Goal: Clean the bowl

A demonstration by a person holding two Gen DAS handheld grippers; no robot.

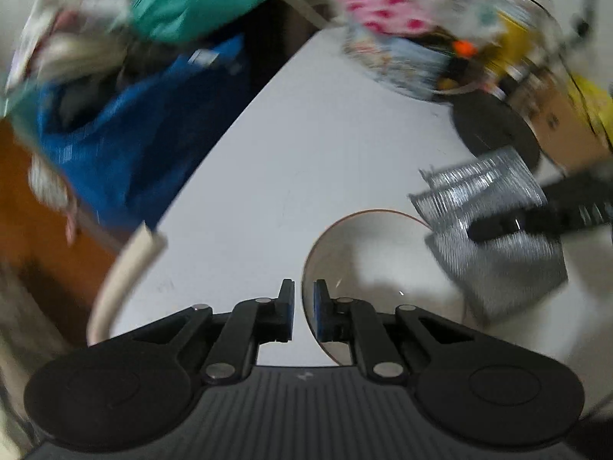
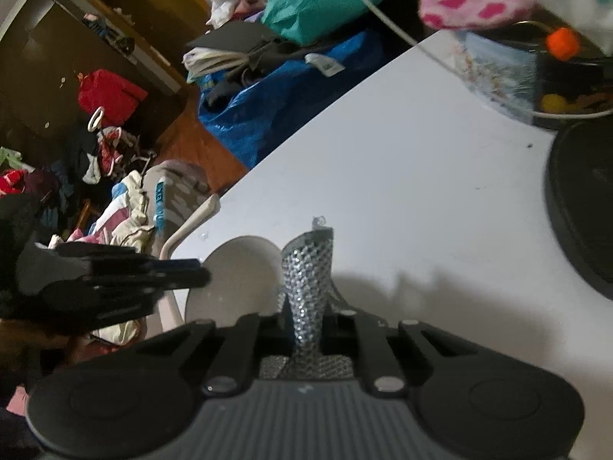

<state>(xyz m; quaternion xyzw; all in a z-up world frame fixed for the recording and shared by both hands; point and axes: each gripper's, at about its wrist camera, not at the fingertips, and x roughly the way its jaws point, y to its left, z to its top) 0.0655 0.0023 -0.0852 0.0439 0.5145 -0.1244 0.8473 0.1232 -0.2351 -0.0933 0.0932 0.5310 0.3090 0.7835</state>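
Closest to the left wrist camera, the left gripper (image 1: 304, 308) has its jaws narrow on the rim of the bowl (image 1: 379, 268), one finger outside and one inside the wall. I judge it pinches the rim, though the blur makes it difficult to be fully sure. The bowl stands on the white counter (image 1: 306, 145), near the edge that faces the room.

Just beyond, the right gripper (image 2: 304, 318) holds a silver scrub cloth (image 2: 308, 272) tight between its jaws; the cloth hangs over the bowl's far side.

Possible troubles, in my judgement: the grip is only on a thin rim, so a strong push of the cloth can turn or tip the bowl, or make it slip out. Because the bowl is near the edge, it can also slide off to the floor. The loose cloth may fold and wipe badly.

Count: one bowl, one scrub cloth, two grippers. Farther away there is one black round disc (image 2: 582, 207), then one blue bag (image 2: 276, 92) and one green bag (image 2: 329, 0) beside the counter.
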